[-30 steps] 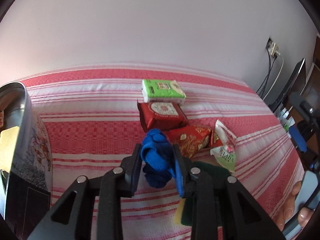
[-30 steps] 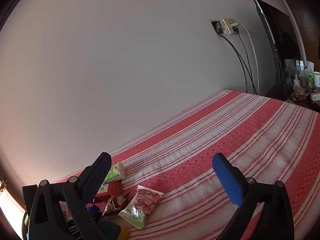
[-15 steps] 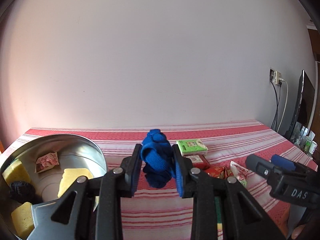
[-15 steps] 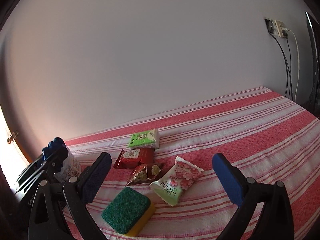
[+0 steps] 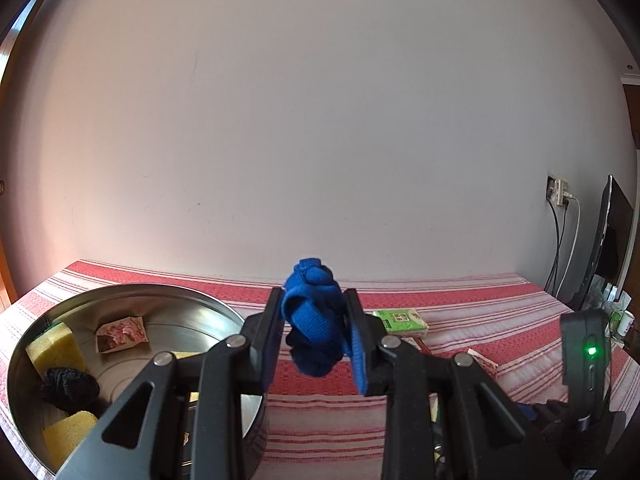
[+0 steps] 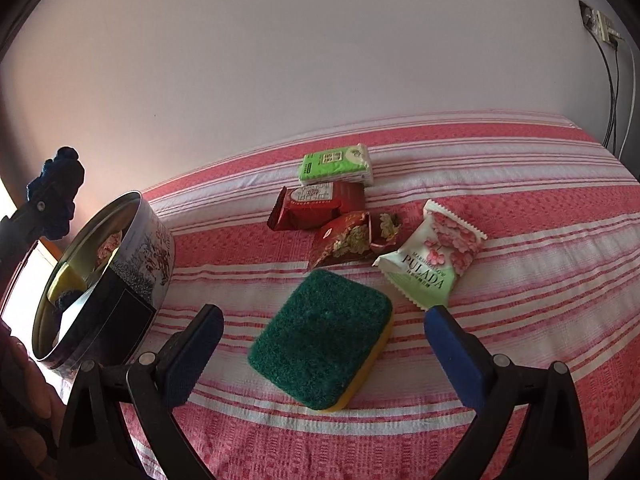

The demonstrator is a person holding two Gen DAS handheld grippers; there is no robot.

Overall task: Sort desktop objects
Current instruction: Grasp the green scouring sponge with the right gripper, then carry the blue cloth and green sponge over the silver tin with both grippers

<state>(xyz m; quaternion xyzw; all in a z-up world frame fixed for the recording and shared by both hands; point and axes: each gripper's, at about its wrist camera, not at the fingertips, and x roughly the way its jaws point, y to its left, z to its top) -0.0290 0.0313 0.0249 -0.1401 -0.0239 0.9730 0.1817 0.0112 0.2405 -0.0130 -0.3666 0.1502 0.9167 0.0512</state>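
My left gripper (image 5: pixel 314 334) is shut on a bundled blue cloth (image 5: pixel 314 320) and holds it in the air, just right of a round metal tin (image 5: pixel 132 300). Inside the tin lie yellow sponges (image 5: pixel 54 348), a black knitted ball (image 5: pixel 70 386) and a pink snack packet (image 5: pixel 122 332). My right gripper (image 6: pixel 324 344) stands open low over a green and yellow scouring sponge (image 6: pixel 322 338), its fingers on either side and apart from it. Beyond the sponge lie a Pulada marshmallow packet (image 6: pixel 434 258), two red snack packets (image 6: pixel 320 204) and a green tissue pack (image 6: pixel 336 164).
A red and white striped cloth (image 6: pixel 520 184) covers the table, which meets a plain wall at the back. The tin (image 6: pixel 104 280) stands at the left in the right wrist view. A wall socket with cables (image 5: pixel 560 196) and a dark monitor (image 5: pixel 612 232) are at the far right.
My left gripper has risen and swung left with the blue cloth, so the tin came into view. My right gripper tilted down and moved in over the green sponge.
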